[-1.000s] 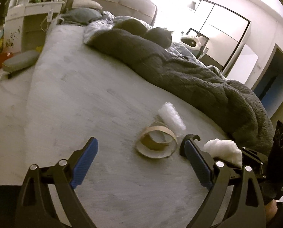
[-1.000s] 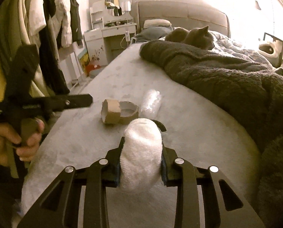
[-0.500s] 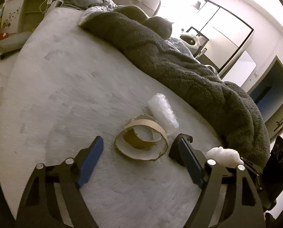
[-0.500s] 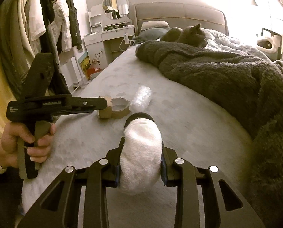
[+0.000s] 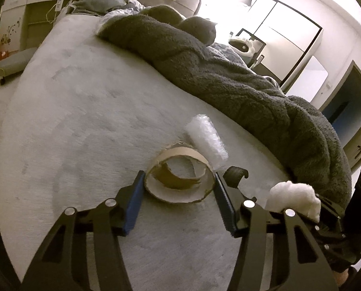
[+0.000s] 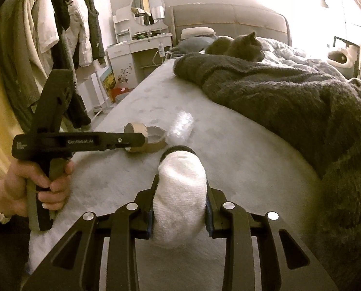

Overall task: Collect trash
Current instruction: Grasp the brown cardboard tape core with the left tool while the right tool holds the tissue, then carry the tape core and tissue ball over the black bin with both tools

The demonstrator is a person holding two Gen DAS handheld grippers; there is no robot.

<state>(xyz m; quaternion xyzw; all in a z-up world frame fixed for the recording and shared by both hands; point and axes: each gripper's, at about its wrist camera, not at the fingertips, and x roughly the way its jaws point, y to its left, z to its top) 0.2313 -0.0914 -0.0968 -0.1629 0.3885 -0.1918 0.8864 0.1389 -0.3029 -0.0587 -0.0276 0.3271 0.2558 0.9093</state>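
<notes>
Left claw (image 5: 179,185) down on the bed (image 5: 83,111), jaws just been closing in, blue pads (image 5: 133,201) now snug against both sides of the torn cardboard tape ring (image 5: 180,181) lying flat between them. Looks like contact on each side, ring not lifted off the bed. Seen from the right wrist view too: left hand (image 6: 32,181) wrapped round the handle, left claw reaching to the ring (image 6: 145,139).

Just beyond the left claw's right finger, touching the far rim of the ring: a roll of bubble wrap (image 5: 206,141), lying on the bed, pointing away.

Further right, right claw (image 6: 179,201) clamped narrow on a wad of white tissue (image 6: 180,194), wad bulging out above and below the pads, held clear of the bed. Same wad (image 5: 293,197) poking up just right of the left claw in the left wrist view.

Beyond both claws and off to the right: dark fuzzy blanket (image 6: 289,97) heaped along the bed, grey cat (image 6: 243,46) sitting behind it near the headboard. Far left of the right claw: clothes (image 6: 59,36) hanging, white dresser with round mirror (image 6: 147,8).
</notes>
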